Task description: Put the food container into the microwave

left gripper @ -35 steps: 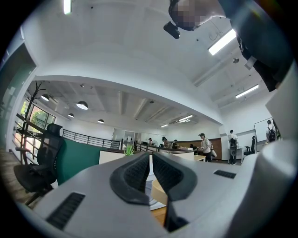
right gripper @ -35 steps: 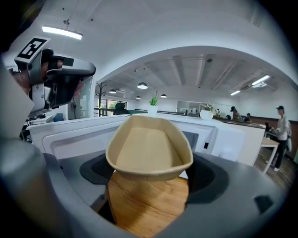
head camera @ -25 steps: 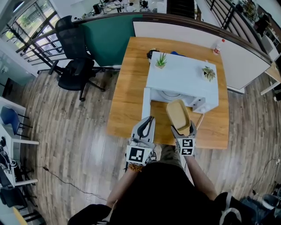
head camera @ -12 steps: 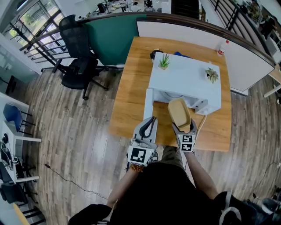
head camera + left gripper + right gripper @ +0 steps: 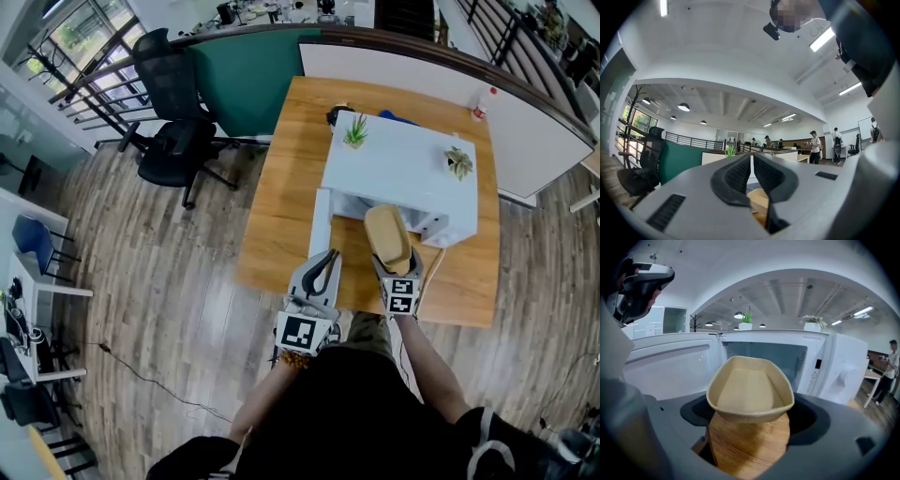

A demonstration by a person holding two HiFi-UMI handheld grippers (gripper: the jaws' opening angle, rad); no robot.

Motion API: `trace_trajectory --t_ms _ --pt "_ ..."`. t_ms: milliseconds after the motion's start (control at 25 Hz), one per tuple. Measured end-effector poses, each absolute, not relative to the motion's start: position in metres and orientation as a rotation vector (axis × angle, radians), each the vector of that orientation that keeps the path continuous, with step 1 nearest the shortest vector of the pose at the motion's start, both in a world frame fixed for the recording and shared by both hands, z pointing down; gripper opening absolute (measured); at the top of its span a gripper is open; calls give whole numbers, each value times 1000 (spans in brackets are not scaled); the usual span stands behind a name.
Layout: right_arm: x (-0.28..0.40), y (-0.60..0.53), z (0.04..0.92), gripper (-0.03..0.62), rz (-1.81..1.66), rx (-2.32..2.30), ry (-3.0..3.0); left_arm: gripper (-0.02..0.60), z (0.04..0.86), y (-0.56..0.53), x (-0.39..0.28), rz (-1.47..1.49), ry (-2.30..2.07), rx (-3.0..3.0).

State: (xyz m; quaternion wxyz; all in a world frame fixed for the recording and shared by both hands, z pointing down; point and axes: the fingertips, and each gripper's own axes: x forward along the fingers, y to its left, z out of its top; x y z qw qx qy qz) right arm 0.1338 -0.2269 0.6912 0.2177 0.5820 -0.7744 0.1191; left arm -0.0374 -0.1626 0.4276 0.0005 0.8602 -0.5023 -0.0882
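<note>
On the left, the left tool (image 5: 323, 262) hangs idle at the near edge of the tabletop (image 5: 281, 187), its jaws pressed together on nothing. It has no share in the carry, so it sits out of the way, just near of the microwave door (image 5: 321, 220). That door is swung wide to the left, which leaves the mouth of the microwave (image 5: 398, 173) free.

Right of the door, the food container (image 5: 387, 236) is clamped by its near end in the right tool (image 5: 395, 270). It is rim up and roughly level, held in the air with its far end at the opening and pointing into the cavity. Gripping one end probably lets the container enter first while the tool itself remains outside — a sensible hold for a narrow cavity. The container is not yet inside. By the look of it, a straight push farther in and a lowering onto the cavity floor remain.
</note>
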Motion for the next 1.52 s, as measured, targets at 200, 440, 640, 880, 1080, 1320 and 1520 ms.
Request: trace_trajectory --t_ms 200,440,640,880,1080,1320,1520 --pt "132 -240 698 486 324 1608 -2140 37 426 -162 -32 -274 -1569 2711" --pt "130 -256 699 486 317 1607 -2140 37 430 -164 -31 -265 -1569 2697" --pt "129 -267 701 486 329 1609 -2131 37 431 -167 -30 -264 -1571 2700" --pt "134 -286 711 486 315 1619 -2099 37 432 -172 -29 -248 -1578 2695" --pt "131 -302 707 486 325 1634 -2103 37 435 -177 -32 -235 -1586 2678" --pt "129 -322 710 486 345 1660 -2095 37 435 -184 -33 -228 -1595 2674" --pt "129 -339 716 486 339 1653 -2097 37 439 -191 -33 -221 -1605 2662"
